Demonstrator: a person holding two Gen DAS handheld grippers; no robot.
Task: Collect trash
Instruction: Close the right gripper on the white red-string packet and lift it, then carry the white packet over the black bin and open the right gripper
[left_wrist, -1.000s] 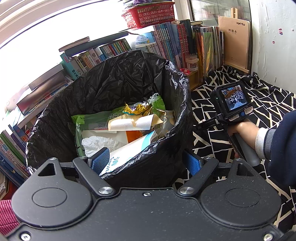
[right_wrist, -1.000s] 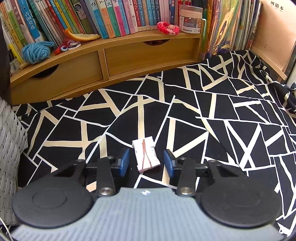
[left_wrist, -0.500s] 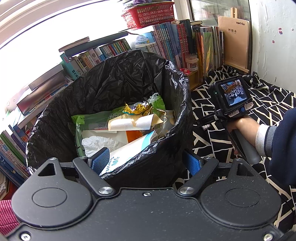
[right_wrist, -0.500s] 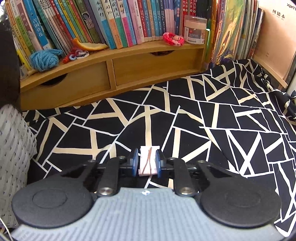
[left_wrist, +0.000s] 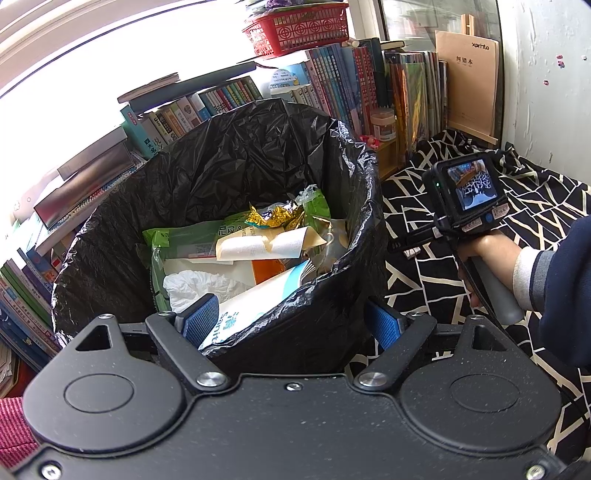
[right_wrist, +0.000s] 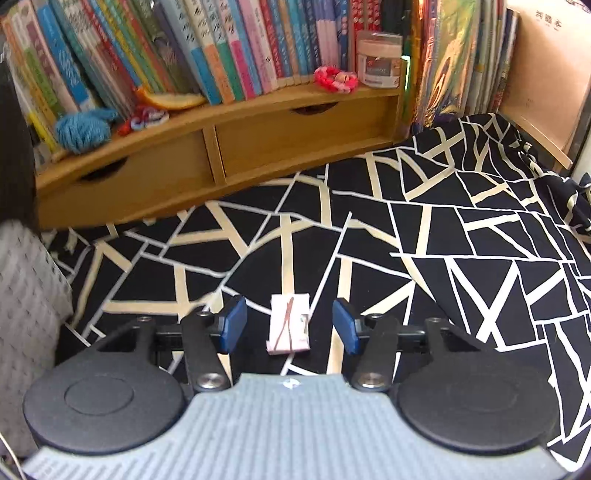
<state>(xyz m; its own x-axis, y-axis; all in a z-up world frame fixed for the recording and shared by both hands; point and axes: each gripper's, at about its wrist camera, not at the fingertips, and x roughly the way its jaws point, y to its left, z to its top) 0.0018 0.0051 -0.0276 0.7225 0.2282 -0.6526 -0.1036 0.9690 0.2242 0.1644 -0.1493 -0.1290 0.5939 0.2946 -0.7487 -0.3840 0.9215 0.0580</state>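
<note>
A bin lined with a black bag (left_wrist: 354, 177) holds wrappers, tissue and paper (left_wrist: 258, 251). My left gripper (left_wrist: 291, 321) is open, one blue pad inside the near rim and one outside it, gripping nothing. In the right wrist view a small white paper packet with red-brown lines (right_wrist: 290, 332) sits between the pads of my right gripper (right_wrist: 290, 323), which is open and touches it on neither side. I cannot tell whether the packet rests on the black and white cloth (right_wrist: 443, 258) or is in the air. The left wrist view shows a hand (left_wrist: 487, 251) holding that gripper right of the bin.
A wooden shelf with two drawers (right_wrist: 258, 140) runs along the back, carrying books (right_wrist: 221, 48), a jar (right_wrist: 378, 59) and a blue yarn ball (right_wrist: 83, 131). The bin's grey woven side (right_wrist: 26, 295) stands at the left. A red basket (left_wrist: 299, 29) tops the books.
My right gripper shut on the packet half a second ago and has now opened wide, leaving it loose between the pads; the view tilted up. The left gripper has not moved.
</note>
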